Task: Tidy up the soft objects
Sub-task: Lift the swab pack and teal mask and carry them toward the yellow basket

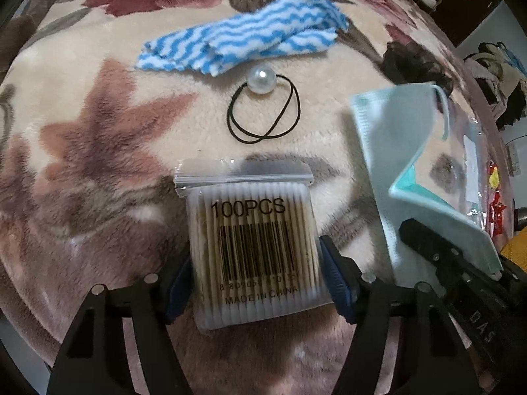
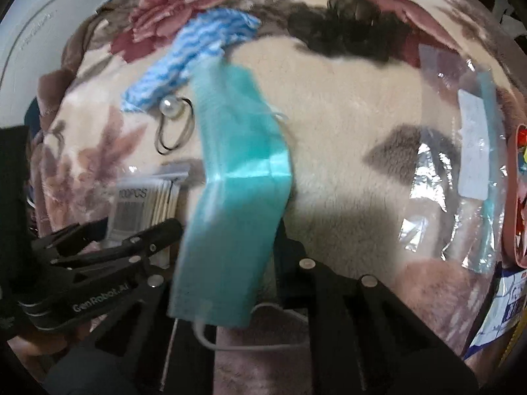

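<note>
My left gripper (image 1: 258,276) is shut on a clear bag of cotton swabs (image 1: 255,250) marked 100PCS, just over the floral blanket (image 1: 98,131). My right gripper (image 2: 227,263) is shut on a teal face mask (image 2: 237,184) that hangs folded from it, lifted off the blanket; the mask also shows at the right of the left wrist view (image 1: 395,151). A blue-and-white striped cloth (image 1: 243,42) lies crumpled farther away. A black hair tie with a pearl (image 1: 262,80) lies between the cloth and the swab bag.
A clear plastic bag (image 2: 461,171) lies on the blanket at the right, with a red-patterned item (image 2: 520,197) beyond it. A white curved surface (image 2: 42,33) stands at the far left. Clothes and clutter (image 1: 494,75) sit past the blanket's right edge.
</note>
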The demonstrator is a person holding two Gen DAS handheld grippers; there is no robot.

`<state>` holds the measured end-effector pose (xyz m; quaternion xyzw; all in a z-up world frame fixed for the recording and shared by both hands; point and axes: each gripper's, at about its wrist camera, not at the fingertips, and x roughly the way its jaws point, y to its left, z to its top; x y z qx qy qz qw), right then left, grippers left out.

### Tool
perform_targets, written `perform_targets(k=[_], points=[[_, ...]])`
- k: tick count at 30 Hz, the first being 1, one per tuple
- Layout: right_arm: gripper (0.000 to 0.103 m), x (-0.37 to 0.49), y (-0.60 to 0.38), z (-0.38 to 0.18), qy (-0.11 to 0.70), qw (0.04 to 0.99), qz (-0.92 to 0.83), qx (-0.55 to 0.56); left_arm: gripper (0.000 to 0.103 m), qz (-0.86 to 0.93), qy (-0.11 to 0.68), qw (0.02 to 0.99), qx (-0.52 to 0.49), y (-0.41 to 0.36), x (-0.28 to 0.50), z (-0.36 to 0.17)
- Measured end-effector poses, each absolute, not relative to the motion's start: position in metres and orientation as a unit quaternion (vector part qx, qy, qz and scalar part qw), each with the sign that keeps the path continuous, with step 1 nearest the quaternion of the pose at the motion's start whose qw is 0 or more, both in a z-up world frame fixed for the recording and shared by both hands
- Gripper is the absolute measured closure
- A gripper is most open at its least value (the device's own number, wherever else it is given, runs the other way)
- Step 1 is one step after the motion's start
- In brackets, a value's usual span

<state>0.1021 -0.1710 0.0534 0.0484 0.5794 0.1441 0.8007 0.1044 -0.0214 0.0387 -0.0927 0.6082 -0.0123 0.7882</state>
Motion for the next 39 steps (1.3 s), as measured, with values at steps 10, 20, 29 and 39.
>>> perform_targets(k=[10, 20, 29, 39], points=[[0.092, 0.072, -0.17, 0.107, 0.528, 0.833, 0.158, 0.059, 0.032, -0.009, 0.57, 0.815, -0.107, 0.008, 0.067, 0.089], [0.092, 0.027, -0.171, 0.145, 0.497, 0.852, 0.155, 0.056, 0.032, -0.02, 0.546, 0.831, -0.107, 0.006, 0.029, 0.126], [0.091, -0.001, -0.171, 0.161, 0.482, 0.861, 0.154, 0.054, 0.033, -0.021, 0.534, 0.839, -0.101, 0.007, 0.006, 0.144], [0.091, -0.015, -0.176, 0.169, 0.473, 0.867, 0.15, 0.056, 0.051, -0.021, 0.532, 0.842, -0.089, 0.002, -0.002, 0.152]])
